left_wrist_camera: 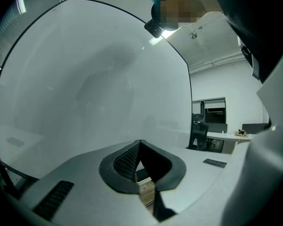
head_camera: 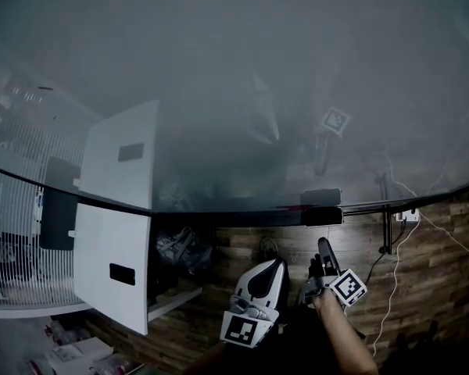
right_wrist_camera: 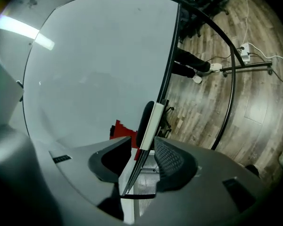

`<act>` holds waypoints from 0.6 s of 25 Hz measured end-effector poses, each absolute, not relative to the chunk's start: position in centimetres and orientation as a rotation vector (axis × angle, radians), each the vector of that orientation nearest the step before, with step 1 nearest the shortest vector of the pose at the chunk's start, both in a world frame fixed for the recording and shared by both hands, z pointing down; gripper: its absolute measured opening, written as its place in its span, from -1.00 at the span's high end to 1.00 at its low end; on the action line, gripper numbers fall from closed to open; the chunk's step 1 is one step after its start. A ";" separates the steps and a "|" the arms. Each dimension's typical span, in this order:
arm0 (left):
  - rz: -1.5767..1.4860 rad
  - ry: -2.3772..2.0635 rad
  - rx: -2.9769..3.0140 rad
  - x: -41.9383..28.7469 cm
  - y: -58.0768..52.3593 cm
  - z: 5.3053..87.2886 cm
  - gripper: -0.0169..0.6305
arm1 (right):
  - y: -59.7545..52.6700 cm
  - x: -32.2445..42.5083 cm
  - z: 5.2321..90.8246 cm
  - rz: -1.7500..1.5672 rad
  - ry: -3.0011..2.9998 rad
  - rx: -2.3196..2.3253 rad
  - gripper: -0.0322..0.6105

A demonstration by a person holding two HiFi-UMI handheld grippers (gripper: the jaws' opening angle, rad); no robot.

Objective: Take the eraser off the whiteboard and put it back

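At whiteboard's bottom edge: black-felt, white-backed block eraser (head_camera: 322,216) is sitting against big glossy whiteboard (head_camera: 297,92), long axis running along that edge.

No readable print; only black-and-white square code is showing on marker cube (head_camera: 348,286).

Your right gripper (head_camera: 325,250) is hovering just below eraser. Its jaws are standing apart, released, pressing nothing. In right gripper view eraser's near end is lying by gap between pad tips, felt side facing board, red patch (right_wrist_camera: 120,131) beside it.

Your left gripper (head_camera: 272,268) is keeping jaws clenched tip to tip, on nothing.
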State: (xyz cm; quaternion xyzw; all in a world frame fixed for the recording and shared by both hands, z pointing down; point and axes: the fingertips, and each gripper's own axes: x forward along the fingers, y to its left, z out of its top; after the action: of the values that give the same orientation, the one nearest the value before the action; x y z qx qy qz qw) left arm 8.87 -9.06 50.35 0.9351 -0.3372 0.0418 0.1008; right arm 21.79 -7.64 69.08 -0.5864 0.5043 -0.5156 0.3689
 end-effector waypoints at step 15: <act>0.152 -0.934 2.736 8.8 -9.6 51.8 0.92 | -10.6 22.3 71.4 -1.405 1.209 -1.464 0.36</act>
State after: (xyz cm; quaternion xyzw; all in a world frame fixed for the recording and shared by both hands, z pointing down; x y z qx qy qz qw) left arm 8.82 -9.58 51.79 0.9379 -0.3201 0.0522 0.1228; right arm 22.28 -10.62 71.44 -0.5734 0.4735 -0.5501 0.3801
